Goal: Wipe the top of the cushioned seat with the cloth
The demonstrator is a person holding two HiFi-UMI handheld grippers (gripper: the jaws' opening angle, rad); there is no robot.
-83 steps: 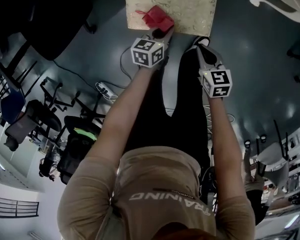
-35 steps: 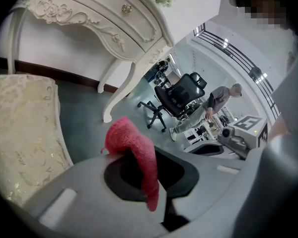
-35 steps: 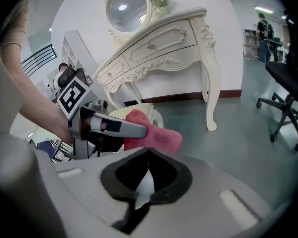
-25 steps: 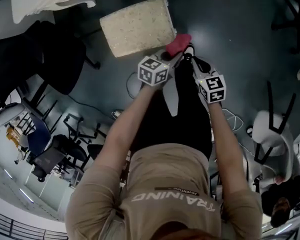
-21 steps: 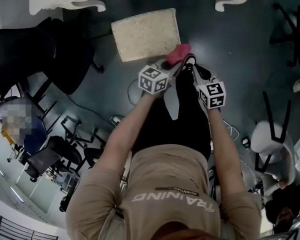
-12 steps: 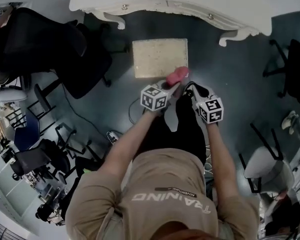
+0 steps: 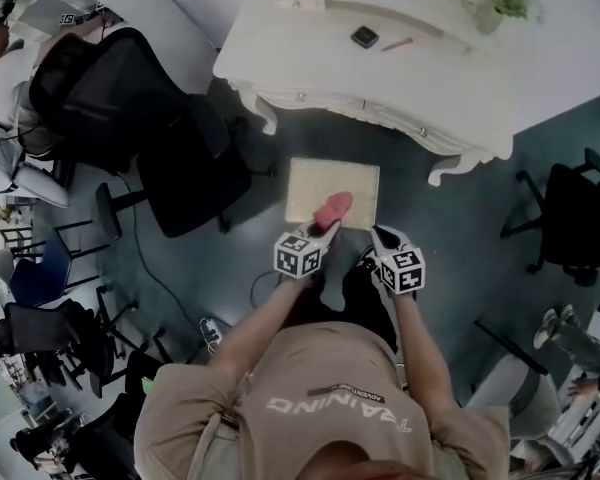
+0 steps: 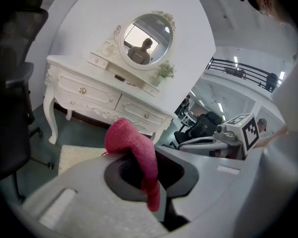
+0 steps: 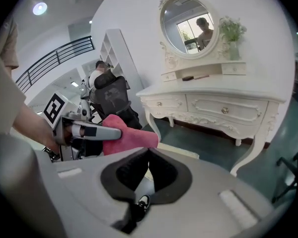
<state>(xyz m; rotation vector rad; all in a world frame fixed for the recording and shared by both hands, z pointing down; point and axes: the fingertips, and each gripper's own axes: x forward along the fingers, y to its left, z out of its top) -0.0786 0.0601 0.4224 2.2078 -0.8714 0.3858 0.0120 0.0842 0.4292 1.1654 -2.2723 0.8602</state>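
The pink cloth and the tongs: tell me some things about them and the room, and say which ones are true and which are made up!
1. The left tongs are pinching the pink cloth. True.
2. The right tongs are holding a cloth too. False: they are shut with nothing between them.
3. The cushioned seat stands on the floor in front of a white dressing table. True.
4. The mirror on the dressing table is square. False: it is rounded, with a curly white frame.
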